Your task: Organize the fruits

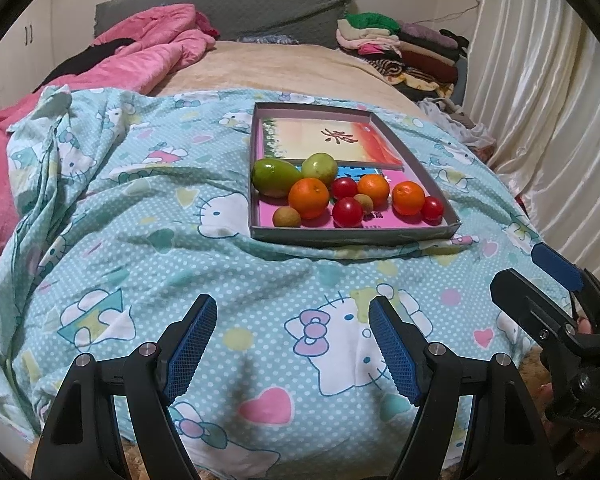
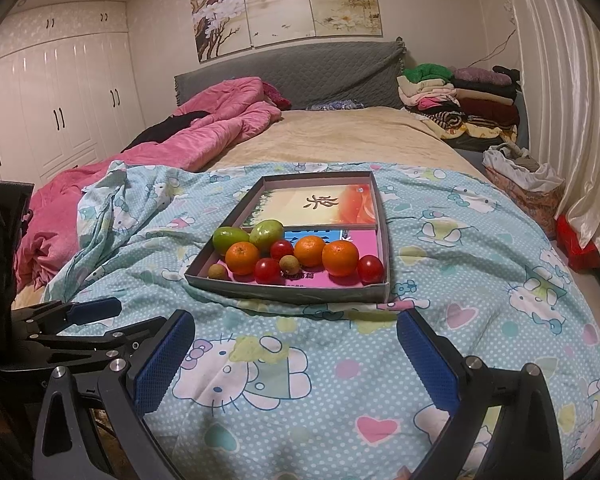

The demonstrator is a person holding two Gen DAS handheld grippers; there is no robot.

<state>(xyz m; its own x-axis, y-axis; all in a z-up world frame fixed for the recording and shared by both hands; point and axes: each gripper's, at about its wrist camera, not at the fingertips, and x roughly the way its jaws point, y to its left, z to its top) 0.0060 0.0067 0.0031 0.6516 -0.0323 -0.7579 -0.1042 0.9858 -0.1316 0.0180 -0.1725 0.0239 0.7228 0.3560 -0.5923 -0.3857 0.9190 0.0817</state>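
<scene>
both claws (image 1: 292, 344) (image 2: 296, 356) agape, empty, left claw's base cropped

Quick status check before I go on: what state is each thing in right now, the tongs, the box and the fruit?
Left tongs: open, empty, above the quilt.
Right tongs: open, empty.
Cardboard box: lidless, flat on the quilt.
Oranges: three, in the box.
Green fruits: two, in the box.
Cherry tomatoes: four, in the box.
Small brown fruits: two, in the box.
</scene>
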